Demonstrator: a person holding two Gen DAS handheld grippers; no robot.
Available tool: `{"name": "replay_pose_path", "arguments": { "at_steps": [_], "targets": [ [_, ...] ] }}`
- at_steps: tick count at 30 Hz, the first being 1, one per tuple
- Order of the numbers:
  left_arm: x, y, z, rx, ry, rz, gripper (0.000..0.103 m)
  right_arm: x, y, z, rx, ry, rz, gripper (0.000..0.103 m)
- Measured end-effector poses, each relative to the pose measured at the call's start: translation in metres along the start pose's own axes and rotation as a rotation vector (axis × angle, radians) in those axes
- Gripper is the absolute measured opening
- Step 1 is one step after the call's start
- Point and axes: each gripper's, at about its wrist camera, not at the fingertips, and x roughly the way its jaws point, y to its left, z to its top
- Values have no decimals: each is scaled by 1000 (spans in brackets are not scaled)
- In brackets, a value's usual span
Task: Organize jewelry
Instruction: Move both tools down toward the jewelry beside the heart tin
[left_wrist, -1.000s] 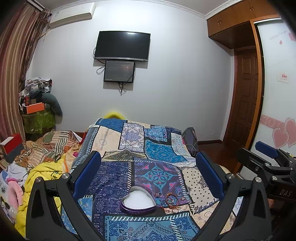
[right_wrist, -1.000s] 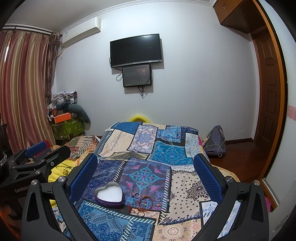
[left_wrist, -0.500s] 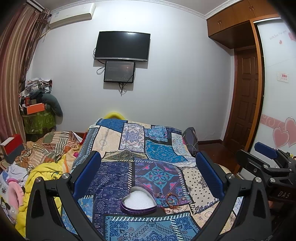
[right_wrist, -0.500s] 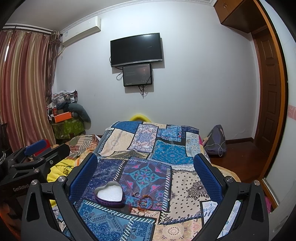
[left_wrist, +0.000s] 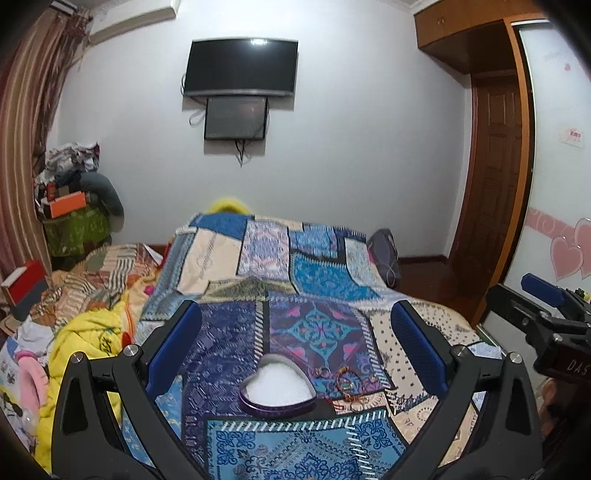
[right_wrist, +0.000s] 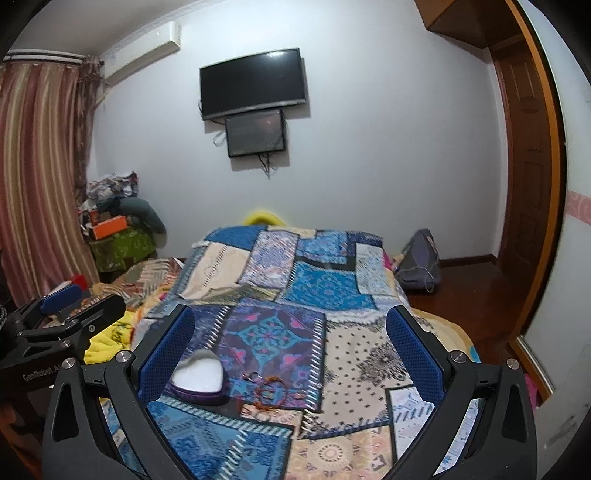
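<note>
A purple heart-shaped box (left_wrist: 276, 388) with white lining sits open on the patchwork bedspread (left_wrist: 317, 332). Just right of it lie small rings and a reddish-orange bracelet (left_wrist: 348, 384). The box (right_wrist: 197, 377) and the bracelet (right_wrist: 271, 393) also show in the right wrist view. My left gripper (left_wrist: 295, 332) is open and empty, above and short of the box. My right gripper (right_wrist: 291, 332) is open and empty, above the bed; its left finger partly hides the box. Each gripper shows at the edge of the other's view.
Yellow clothing (left_wrist: 88, 339) and striped bedding lie piled left of the bedspread. A dark bag (right_wrist: 419, 262) sits on the floor at the bed's right. A wooden door (left_wrist: 495, 192) and a wardrobe stand on the right. A TV (left_wrist: 242, 66) hangs on the far wall.
Both grippers have moved forward and tipped down a little toward the bed; the right view has shifted right, so the box now sits behind its left finger. Both stay open.
</note>
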Motion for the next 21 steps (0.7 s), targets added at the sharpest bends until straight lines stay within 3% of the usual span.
{"name": "replay_pose_path", "arguments": {
  "at_steps": [6, 13, 21],
  "targets": [
    [38, -4, -14, 0, 117, -45, 102, 19, -20, -12, -9, 79, -51, 103],
    [84, -16, -46, 9, 312, -132, 86, 52, -42, -39, -14, 230, -48, 101],
    [126, -40, -89, 49, 513, -216, 57, 77, -57, -69, 27, 388, 58, 78]
  ]
}}
